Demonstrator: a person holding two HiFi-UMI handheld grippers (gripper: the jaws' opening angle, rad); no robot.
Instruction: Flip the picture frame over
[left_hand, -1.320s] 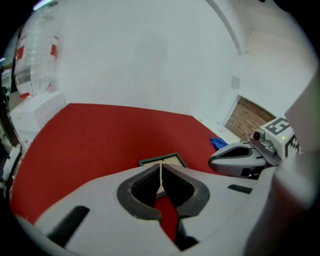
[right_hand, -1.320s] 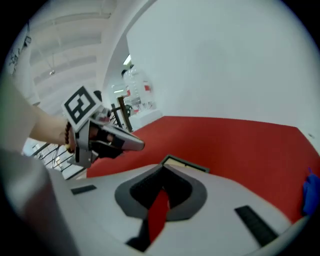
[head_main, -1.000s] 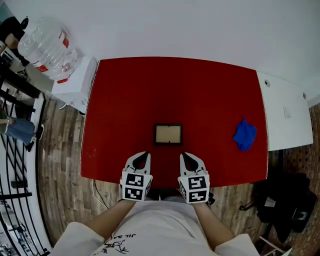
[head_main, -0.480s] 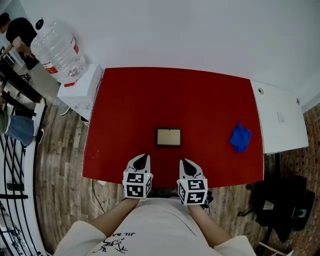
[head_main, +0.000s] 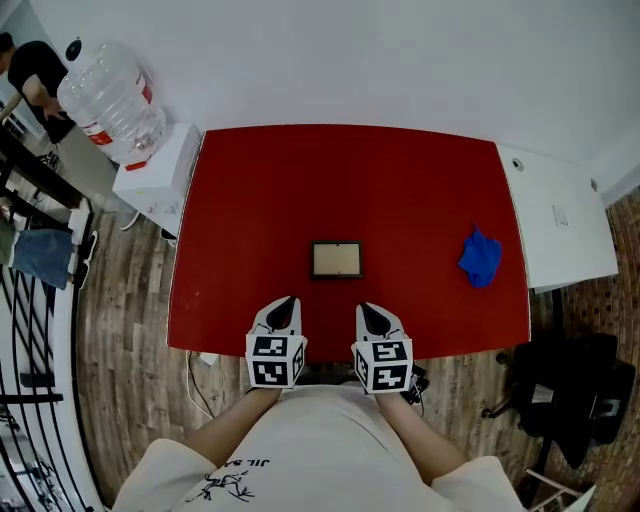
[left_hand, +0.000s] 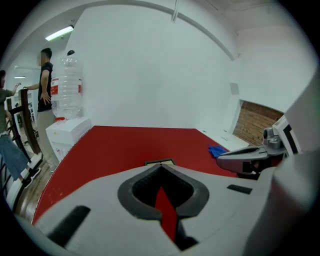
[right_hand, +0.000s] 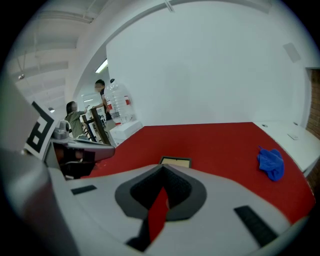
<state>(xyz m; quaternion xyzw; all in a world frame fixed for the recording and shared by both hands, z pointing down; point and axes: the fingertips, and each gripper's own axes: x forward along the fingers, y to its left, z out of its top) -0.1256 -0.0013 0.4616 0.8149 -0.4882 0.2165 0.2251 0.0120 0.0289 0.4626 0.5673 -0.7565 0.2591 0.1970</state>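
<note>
Red table (head_main: 250, 200): tools (head_main: 287, 301) (head_main: 363, 310) closed (both empty)

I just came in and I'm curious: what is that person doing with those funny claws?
A person holds a two-jaw gripper in each hand. The left gripper and right gripper are both shut and empty, near the front edge of the red table. A small dark-rimmed picture frame lies flat just ahead, untouched. A crumpled blue cloth sits off to the right.
</note>
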